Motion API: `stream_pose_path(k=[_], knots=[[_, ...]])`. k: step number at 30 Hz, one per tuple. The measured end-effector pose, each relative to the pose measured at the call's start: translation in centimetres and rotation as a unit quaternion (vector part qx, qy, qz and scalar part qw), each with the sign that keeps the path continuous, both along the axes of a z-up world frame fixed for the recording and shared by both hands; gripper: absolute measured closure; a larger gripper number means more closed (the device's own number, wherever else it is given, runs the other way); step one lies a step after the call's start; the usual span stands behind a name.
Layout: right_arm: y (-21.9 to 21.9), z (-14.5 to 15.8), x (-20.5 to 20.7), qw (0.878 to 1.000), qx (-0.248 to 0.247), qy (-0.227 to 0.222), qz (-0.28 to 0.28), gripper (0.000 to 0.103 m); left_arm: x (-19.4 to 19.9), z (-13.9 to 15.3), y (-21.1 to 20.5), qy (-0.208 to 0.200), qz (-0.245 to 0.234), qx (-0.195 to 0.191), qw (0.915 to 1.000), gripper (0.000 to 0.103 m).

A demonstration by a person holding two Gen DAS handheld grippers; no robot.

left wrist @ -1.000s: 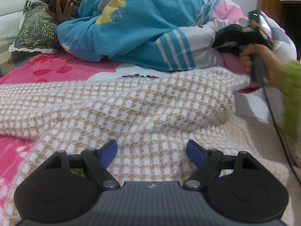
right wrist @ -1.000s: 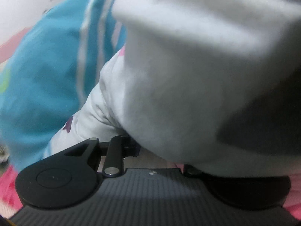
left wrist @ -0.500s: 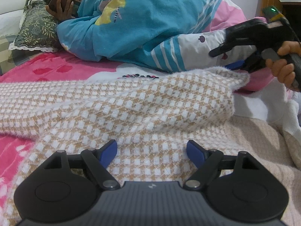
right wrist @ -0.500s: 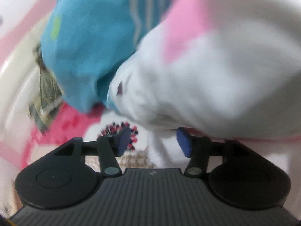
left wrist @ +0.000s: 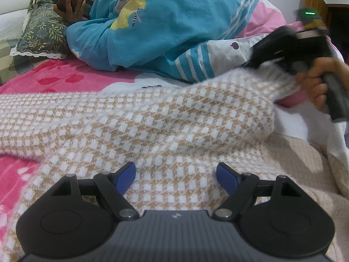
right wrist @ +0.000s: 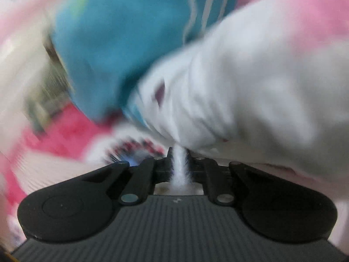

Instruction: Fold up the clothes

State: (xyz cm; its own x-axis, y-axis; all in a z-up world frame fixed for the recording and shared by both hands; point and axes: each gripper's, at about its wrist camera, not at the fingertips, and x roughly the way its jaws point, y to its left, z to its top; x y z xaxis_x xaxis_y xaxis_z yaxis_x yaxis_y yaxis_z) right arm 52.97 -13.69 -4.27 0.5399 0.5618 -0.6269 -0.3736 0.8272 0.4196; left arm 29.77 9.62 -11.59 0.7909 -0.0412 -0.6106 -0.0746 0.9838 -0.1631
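A tan-and-white checked knit garment lies spread across the bed. My left gripper hovers just over its near part, open, with its blue pads wide apart and nothing between them. At the garment's far right corner is my right gripper, blurred, gripped by a hand. In the right wrist view the right gripper has its jaws closing tight on a fuzzy white strip of the garment's edge. The corner is raised slightly off the bed.
A person lies under a blue, white and pink quilt just behind the garment, holding a phone beside a leaf-print pillow. A pink sheet shows at the left. A beige blanket lies at the right.
The right gripper swung down from the quilt to the garment's far right corner, opened, then shut on its edge. The corner has risen a little. The left gripper has stayed still.
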Motion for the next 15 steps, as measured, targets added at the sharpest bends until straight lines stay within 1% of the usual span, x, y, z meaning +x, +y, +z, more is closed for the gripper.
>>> stream_pose_path(k=[1, 3, 5, 7, 10, 12, 15], knots=[[-1.3, 0.7, -1.0, 0.999, 0.034, -0.016, -0.008, 0.099, 0.0, 0.0, 0.0, 0.000, 0.000, 0.000, 1.0000, 0.021], [-3.1, 1.5, -3.2, 0.995, 0.083, -0.058, -0.019, 0.099, 0.0, 0.0, 0.0, 0.000, 0.000, 0.001, 1.0000, 0.020], [-4.6, 2.3, -5.5, 0.986, 0.131, -0.100, -0.036, 0.099, 0.0, 0.0, 0.0, 0.000, 0.000, 0.000, 1.0000, 0.020], [-5.7, 3.0, -7.7, 0.973, 0.173, -0.147, -0.050, 0.099, 0.0, 0.0, 0.0, -0.001, 0.000, 0.000, 1.0000, 0.020], [-3.7, 1.8, -7.5, 0.959, 0.203, -0.190, -0.060, 0.099, 0.0, 0.0, 0.0, -0.002, -0.001, 0.002, 1.0000, 0.020], [-3.2, 2.1, -6.3, 0.958, 0.193, -0.202, -0.065, 0.099, 0.1, -0.1, 0.0, -0.001, -0.001, 0.002, 1.0000, 0.020], [-2.1, 1.8, -3.6, 0.964, 0.133, -0.218, -0.069, 0.099, 0.3, -0.2, 0.2, -0.001, -0.001, 0.001, 1.0000, 0.020]])
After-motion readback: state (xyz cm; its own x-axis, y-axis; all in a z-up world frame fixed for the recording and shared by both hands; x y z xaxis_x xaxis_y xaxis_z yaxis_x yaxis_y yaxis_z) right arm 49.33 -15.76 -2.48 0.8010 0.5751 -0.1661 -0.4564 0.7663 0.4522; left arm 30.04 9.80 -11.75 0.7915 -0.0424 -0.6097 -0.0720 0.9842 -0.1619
